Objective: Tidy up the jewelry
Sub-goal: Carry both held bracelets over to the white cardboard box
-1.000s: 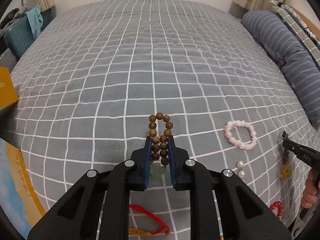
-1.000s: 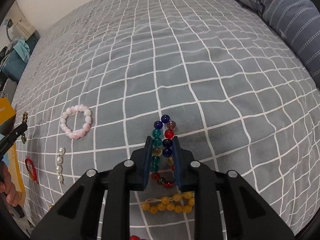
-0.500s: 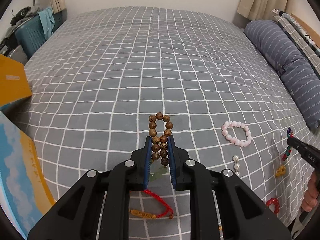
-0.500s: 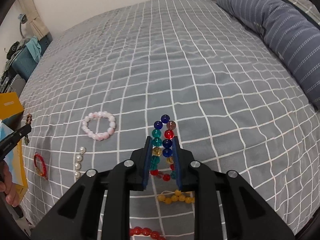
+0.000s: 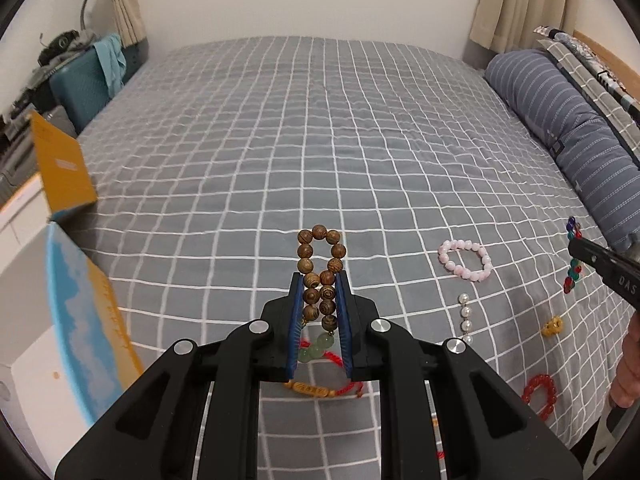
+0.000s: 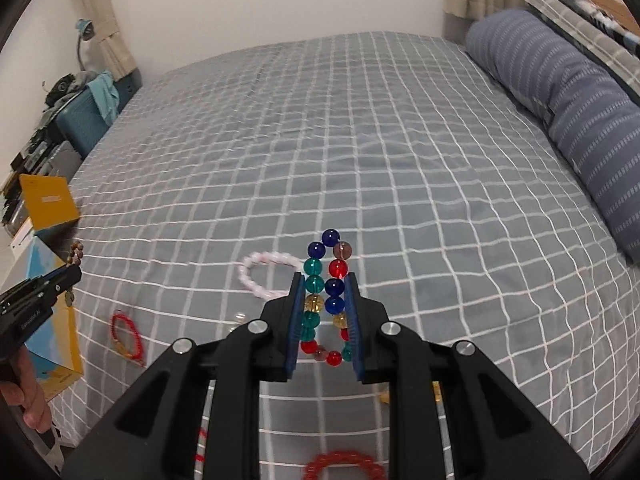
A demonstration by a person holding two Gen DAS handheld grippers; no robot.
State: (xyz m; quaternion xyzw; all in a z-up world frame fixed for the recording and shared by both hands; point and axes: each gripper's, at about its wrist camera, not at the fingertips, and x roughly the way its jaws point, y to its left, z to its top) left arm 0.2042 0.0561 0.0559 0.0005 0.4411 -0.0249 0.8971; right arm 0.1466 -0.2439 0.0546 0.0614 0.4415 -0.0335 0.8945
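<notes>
Box (image 5: 68, 320), open cardboard w/ yellow-blue flaps, lies off bed's left edge, so L side of both hands; L gripper (image 5: 320, 292) nearer. L pinches brown wooden-bead bracelet (image 5: 320, 256), loop's long axis along fingers. R gripper (image 6: 323, 294) pinches multicolour glass-bead bracelet (image 6: 326, 280), same way. On grey checked bedspread (image 5: 320, 140): 1 pink bead bracelet (image 5: 466, 260), 1 pearl strand (image 5: 465, 318), 1 red cord bracelet (image 5: 320, 390), 1 red bead bracelet (image 5: 540, 394), 1 small yellow piece (image 5: 554, 326).

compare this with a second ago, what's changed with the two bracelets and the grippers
Both grippers have lifted away from the bed: more of the room shows and the jewelry left on the bedspread looks smaller. The left gripper still clamps the wooden bead bracelet, the right gripper the multicolored glass bead bracelet. The pink bracelet lies unmoved.
</notes>
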